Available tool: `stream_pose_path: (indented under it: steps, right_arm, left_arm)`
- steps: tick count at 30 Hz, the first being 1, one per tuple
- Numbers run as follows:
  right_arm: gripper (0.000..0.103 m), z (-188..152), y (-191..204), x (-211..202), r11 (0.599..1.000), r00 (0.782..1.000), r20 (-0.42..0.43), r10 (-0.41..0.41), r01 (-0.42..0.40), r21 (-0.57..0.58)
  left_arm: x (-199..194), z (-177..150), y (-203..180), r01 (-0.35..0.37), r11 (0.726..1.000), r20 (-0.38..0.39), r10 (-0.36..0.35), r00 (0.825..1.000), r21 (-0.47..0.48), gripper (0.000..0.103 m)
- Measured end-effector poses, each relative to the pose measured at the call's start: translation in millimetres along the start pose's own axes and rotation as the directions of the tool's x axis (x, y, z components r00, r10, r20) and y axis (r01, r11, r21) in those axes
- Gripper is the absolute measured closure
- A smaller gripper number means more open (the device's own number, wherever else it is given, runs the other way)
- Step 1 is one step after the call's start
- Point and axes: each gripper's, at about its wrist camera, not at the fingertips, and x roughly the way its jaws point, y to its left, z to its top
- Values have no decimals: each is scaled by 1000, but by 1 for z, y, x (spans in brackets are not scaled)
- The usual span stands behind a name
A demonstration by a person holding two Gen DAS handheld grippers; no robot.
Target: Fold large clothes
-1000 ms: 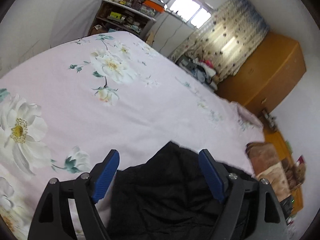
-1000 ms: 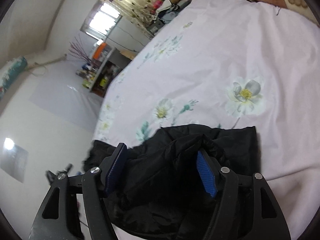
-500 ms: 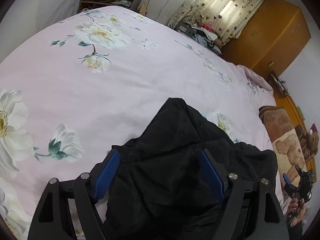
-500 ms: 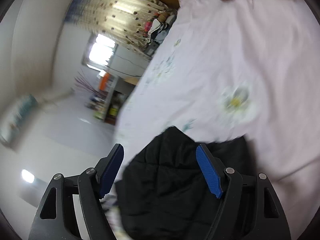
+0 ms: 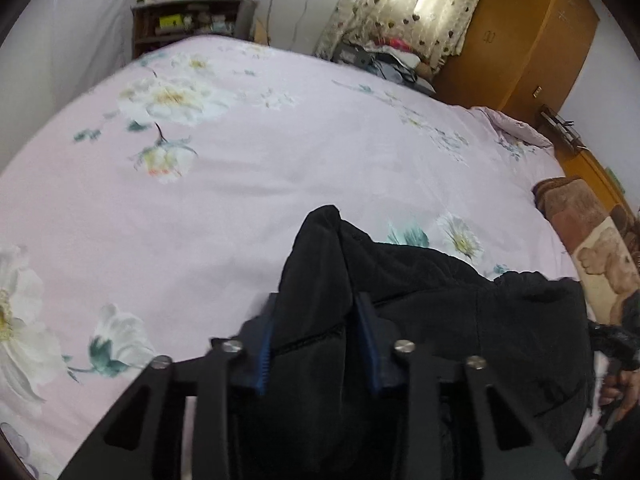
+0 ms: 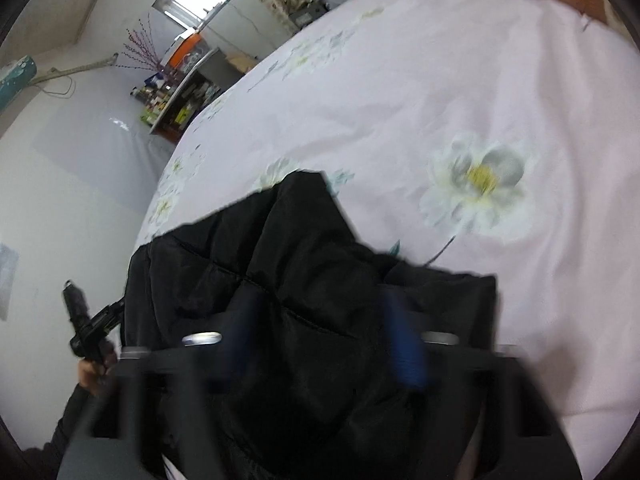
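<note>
A black quilted jacket (image 5: 460, 304) lies bunched on the near part of a pink floral bed sheet (image 5: 240, 184). My left gripper (image 5: 316, 344) is shut on a raised fold of the jacket, which stands up between its blue pads. In the right wrist view the jacket (image 6: 300, 264) fills the lower middle. My right gripper (image 6: 324, 340) is blurred, with its blue pads closing in on a thick bunch of the jacket. The far end of the left gripper shows at the left edge of the right wrist view (image 6: 80, 320).
A brown teddy-print blanket (image 5: 592, 240) lies at the bed's right edge. A wooden wardrobe (image 5: 520, 40) and a clothes pile (image 5: 384, 56) stand beyond the bed. A cluttered shelf (image 5: 184, 24) is at the far left by the wall.
Both grippers were wide open half a second ago. The left one has closed on a fold of the jacket. The right one has narrowed around the jacket and moves with blur.
</note>
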Motion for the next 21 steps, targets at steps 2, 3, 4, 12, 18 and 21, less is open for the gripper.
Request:
stream_pose_path:
  steps: [2, 3, 4, 12, 18, 21]
  right_arm:
    - [88, 2, 19, -9, 998, 998, 62, -28, 31, -47]
    - [88, 2, 31, -9, 993, 994, 90, -65, 73, -90]
    - [89, 3, 37, -1, 983, 987, 93, -132, 142, -117]
    - [85, -16, 21, 85, 891, 906, 45, -421, 422, -169]
    - [82, -17, 10, 89, 886, 901, 49, -431, 433, -164]
    - [82, -21, 14, 89, 871, 889, 64, -453, 456, -181]
  left_arm:
    - [-3, -1, 2, -31, 999, 50, 32, 998, -14, 75]
    - [2, -2, 4, -45, 999, 52, 46, 998, -27, 75]
    - [11, -5, 7, -57, 997, 41, 59, 997, -46, 75]
    - [56, -23, -2, -175, 984, 48, 174, 984, 23, 65]
    - [68, -30, -4, -215, 977, 83, 213, 974, 14, 58]
    - [67, -29, -3, -218, 976, 80, 217, 973, 2, 56]
